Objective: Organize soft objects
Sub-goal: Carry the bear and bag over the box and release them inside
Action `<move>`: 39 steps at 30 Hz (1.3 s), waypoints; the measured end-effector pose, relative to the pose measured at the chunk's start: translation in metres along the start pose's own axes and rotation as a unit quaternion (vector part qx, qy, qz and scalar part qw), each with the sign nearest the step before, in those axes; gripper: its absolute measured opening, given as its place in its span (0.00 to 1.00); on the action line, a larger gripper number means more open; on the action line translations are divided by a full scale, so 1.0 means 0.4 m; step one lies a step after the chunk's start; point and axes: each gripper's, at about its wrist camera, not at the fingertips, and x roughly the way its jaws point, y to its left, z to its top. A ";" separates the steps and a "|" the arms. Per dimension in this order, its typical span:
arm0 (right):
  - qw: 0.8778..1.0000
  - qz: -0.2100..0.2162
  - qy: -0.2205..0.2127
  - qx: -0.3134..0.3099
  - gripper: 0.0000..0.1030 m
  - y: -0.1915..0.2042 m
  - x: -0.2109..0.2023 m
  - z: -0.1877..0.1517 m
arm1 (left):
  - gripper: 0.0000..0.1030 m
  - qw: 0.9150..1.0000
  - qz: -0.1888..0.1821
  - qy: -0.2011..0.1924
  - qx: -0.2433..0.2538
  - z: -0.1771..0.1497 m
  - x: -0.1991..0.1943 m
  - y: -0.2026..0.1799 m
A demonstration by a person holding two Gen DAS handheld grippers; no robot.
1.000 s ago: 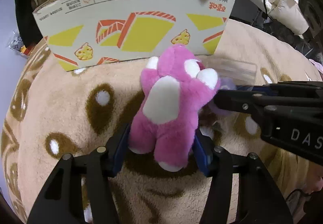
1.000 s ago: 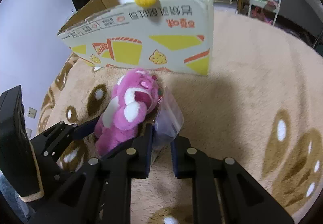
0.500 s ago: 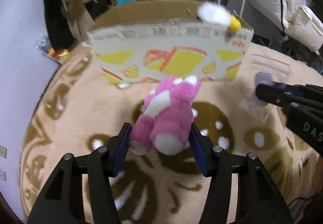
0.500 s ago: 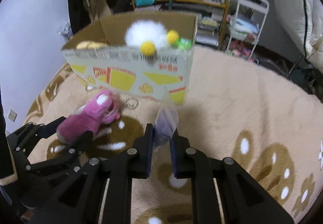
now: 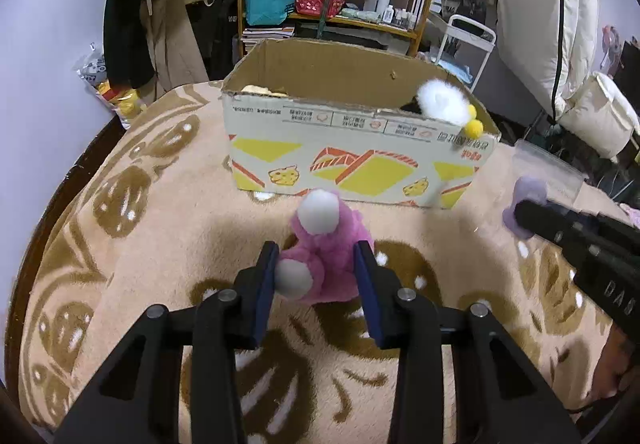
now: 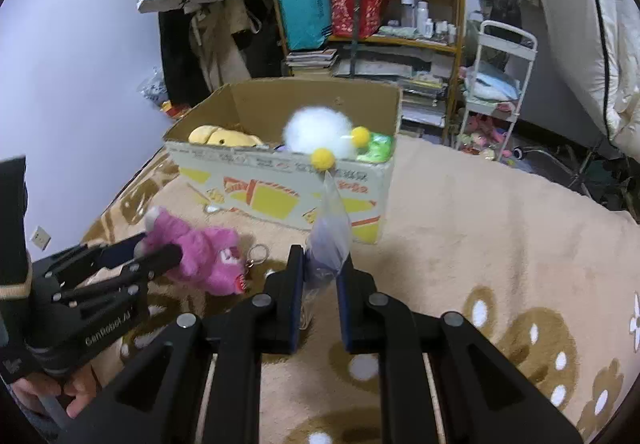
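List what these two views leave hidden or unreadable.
- Box floor: both views, hidden by its front wall.
- Bag contents: right view, blurred pale purple shape behind plastic.
- Pink plush face: left view, turned away.
- Green toy: right view, mostly behind the white plush.

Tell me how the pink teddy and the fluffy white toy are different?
The pink teddy is pink with white paws; the fluffy white toy is white with yellow pompoms. The pink teddy is squeezed in the left gripper, whose jaws are closing, outside the cardboard box; the fluffy white toy sits in the box, hanging over its edge. Both are soft.
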 end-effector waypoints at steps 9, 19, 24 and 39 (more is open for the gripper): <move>1.000 0.006 0.011 -0.005 0.16 0.009 0.017 -0.008 | 0.18 0.999 -0.041 0.005 -0.023 0.003 0.011 0.022; 1.000 0.007 0.018 0.002 0.16 -0.007 0.025 -0.008 | 0.16 0.997 -0.071 -0.002 0.008 -0.001 0.002 -0.013; 1.000 0.008 0.015 0.003 0.16 -0.006 0.025 -0.006 | 0.16 0.997 -0.068 -0.007 0.021 -0.005 -0.006 -0.029; 1.000 0.022 -0.014 0.016 0.16 -0.019 -0.010 0.012 | 0.16 0.998 -0.032 -0.046 0.001 0.018 -0.096 0.004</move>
